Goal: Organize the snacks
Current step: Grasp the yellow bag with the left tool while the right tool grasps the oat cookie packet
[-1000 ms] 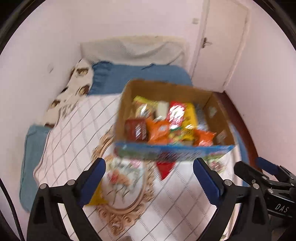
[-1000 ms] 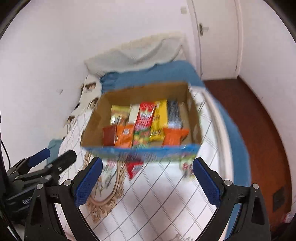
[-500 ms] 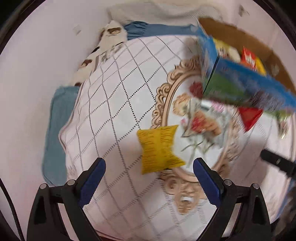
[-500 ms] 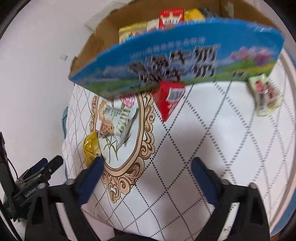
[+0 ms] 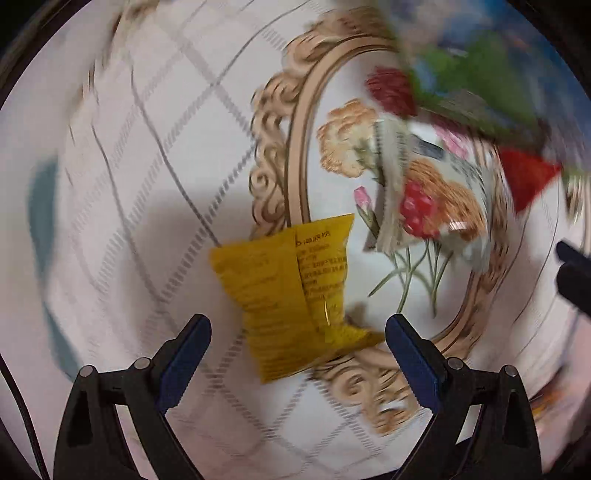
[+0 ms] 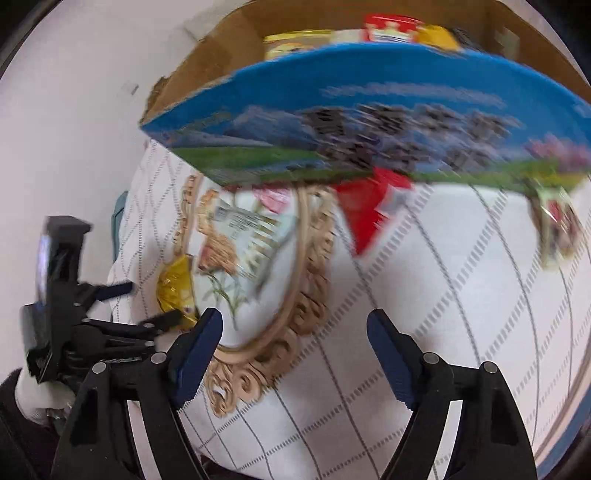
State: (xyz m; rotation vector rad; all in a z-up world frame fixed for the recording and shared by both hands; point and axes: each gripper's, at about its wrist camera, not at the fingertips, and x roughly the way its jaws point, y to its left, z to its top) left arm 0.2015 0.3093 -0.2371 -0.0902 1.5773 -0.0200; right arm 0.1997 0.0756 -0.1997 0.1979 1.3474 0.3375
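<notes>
White quilted bedding (image 5: 122,192) with a grey diamond grid covers the bed, and a beige scroll-framed oval medallion (image 5: 291,122) with printed carnations sits in its middle. On that cover lies the yellow snack packet (image 5: 291,291), flat, its long axis running from upper right to lower left in the left wrist view, the crimped lower end overlapping the medallion's frame. It sits just ahead of the left gripper (image 5: 297,334), whose blue-padded jaws stand wide apart on either side of the packet's lower end, pads clear of it. Beside it on the medallion is a pale biscuit packet (image 5: 432,199), tilted, and beyond that a red packet (image 6: 369,210) pointing a corner down toward the camera. The cardboard box (image 6: 369,122), blue and green on its printed front, stands behind them on the bedding with more snacks (image 6: 388,31) upright inside. Another small packet (image 6: 557,225) lies right of the box. The right gripper (image 6: 295,339) hovers over bare cover; its jaws have just been closing partway, nothing between them. White wall (image 6: 66,110) rises behind the bed.
</notes>
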